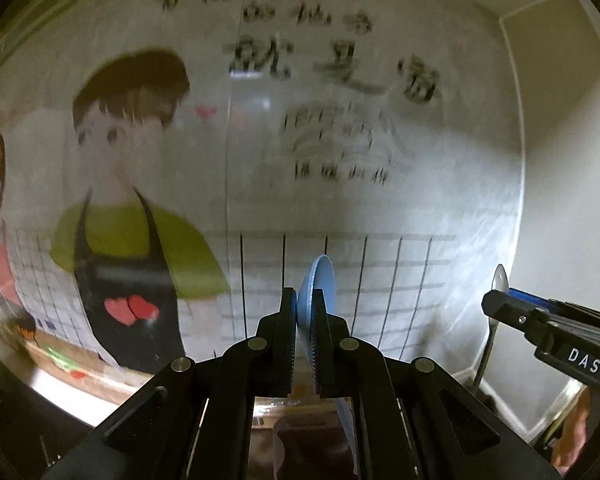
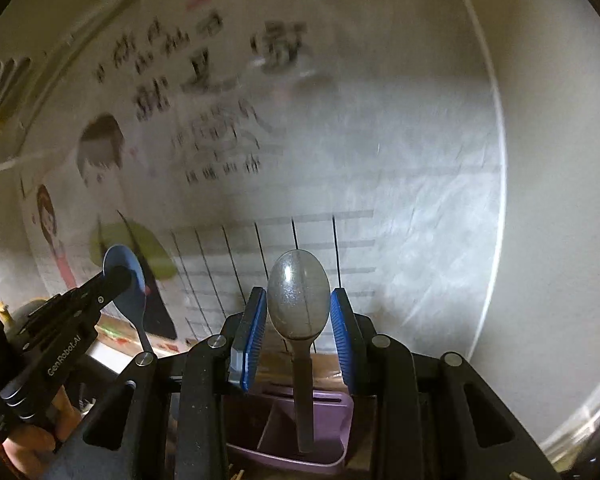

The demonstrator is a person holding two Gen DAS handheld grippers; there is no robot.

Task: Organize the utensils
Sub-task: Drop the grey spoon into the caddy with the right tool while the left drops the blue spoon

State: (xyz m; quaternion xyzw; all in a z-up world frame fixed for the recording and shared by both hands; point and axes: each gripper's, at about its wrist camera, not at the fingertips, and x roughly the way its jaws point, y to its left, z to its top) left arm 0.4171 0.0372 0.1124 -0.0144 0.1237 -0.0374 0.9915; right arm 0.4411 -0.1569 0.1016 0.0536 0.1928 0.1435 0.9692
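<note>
My left gripper [image 1: 305, 304] is clamped tight on the edge of the blue spoon [image 1: 318, 280], bowl up. My right gripper [image 2: 299, 308] stands part-way closed with the metal spoon [image 2: 298, 300] upright between the blue pads [image 2: 252, 320]; I cannot tell whether they pinch it. Below sits the purple caddy [image 2: 332, 436]. I judge both spoons are mid-carry; next comes lowering each, handle first, into a compartment. Beyond hangs the cartoon poster [image 1: 260, 120].
</note>
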